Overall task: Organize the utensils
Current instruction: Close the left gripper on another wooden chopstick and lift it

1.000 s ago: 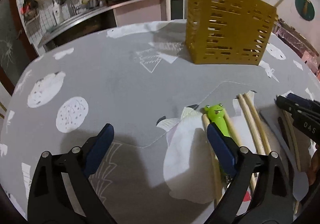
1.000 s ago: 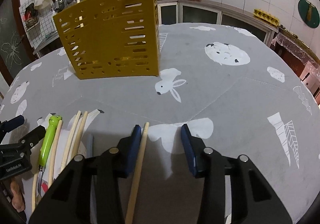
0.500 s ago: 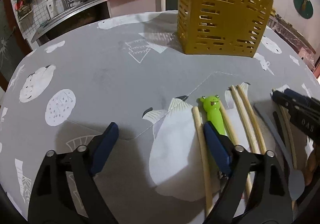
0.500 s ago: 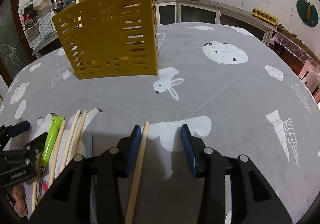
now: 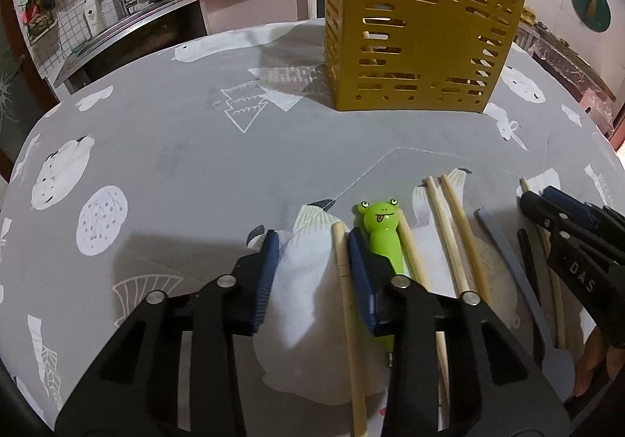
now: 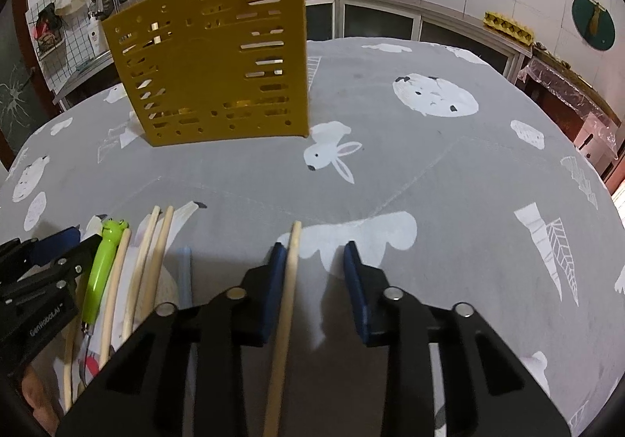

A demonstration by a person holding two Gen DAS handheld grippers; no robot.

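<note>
A yellow slotted utensil holder (image 5: 410,38) (image 6: 215,65) stands at the table's far side with chopsticks upright in it. Several loose chopsticks, a green frog-handled utensil (image 5: 381,231) (image 6: 103,265) and a grey-blue spoon (image 5: 504,241) lie in a row near me. My left gripper (image 5: 312,235) (image 6: 84,237) is closing around the leftmost chopstick (image 5: 340,257), which lies against its right pad while the left pad stands apart. My right gripper (image 6: 314,248) (image 5: 537,196) is closing around another chopstick (image 6: 289,280), which rests by its left pad, clear of the right pad.
The grey tablecloth (image 6: 429,183) with white prints covers a round table. Its edge curves away at left and right. Behind it runs a kitchen counter (image 5: 164,3) with pots, a tap and hanging tools. A hand (image 5: 593,359) shows at the lower right.
The left jaws have narrowed a lot, from wide apart to close around the leftmost chopstick. The right jaws have narrowed a little around their chopstick. Neither chopstick has shifted.
</note>
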